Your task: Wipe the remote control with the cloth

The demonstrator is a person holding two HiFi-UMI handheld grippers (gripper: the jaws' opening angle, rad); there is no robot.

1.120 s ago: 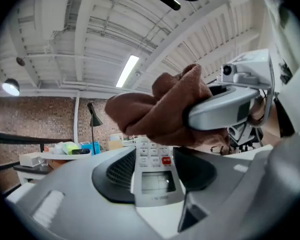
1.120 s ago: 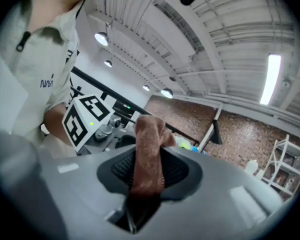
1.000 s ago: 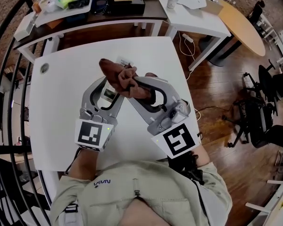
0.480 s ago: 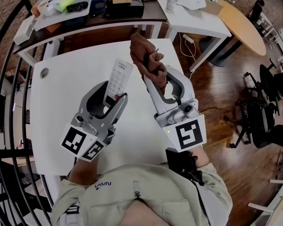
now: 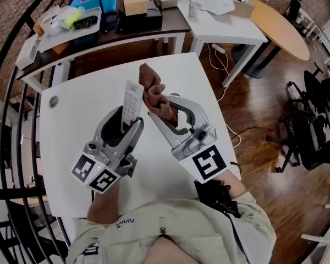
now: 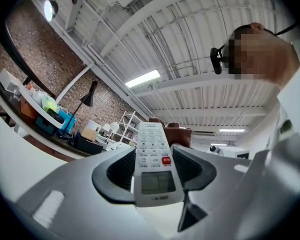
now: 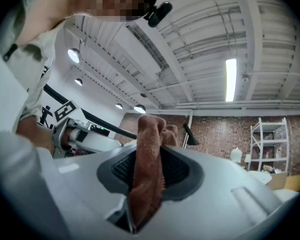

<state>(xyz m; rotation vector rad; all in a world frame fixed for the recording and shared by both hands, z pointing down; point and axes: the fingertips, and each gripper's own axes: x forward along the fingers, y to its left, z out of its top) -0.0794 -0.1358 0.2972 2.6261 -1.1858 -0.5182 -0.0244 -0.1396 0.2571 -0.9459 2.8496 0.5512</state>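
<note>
Clamping the remote control (image 5: 133, 99) by its lower end, the left tool (image 5: 130, 121) holds it above the worktop (image 5: 71, 131); it looks light, rigid, slick. The right tool (image 5: 164, 108) pinches the soft, limp cloth (image 5: 153, 92) just beside the remote control's upper end.

My head camera looks steeply down on the counter (image 5: 66, 147). Cameras on my left tool (image 5: 131, 122) and right tool (image 5: 158, 106) sit close behind the jaws above the counter, facing upward; all views share the cloth (image 5: 152, 92).

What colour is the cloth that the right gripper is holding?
Reddish brown. The cloth shows best in the right gripper view.
</note>
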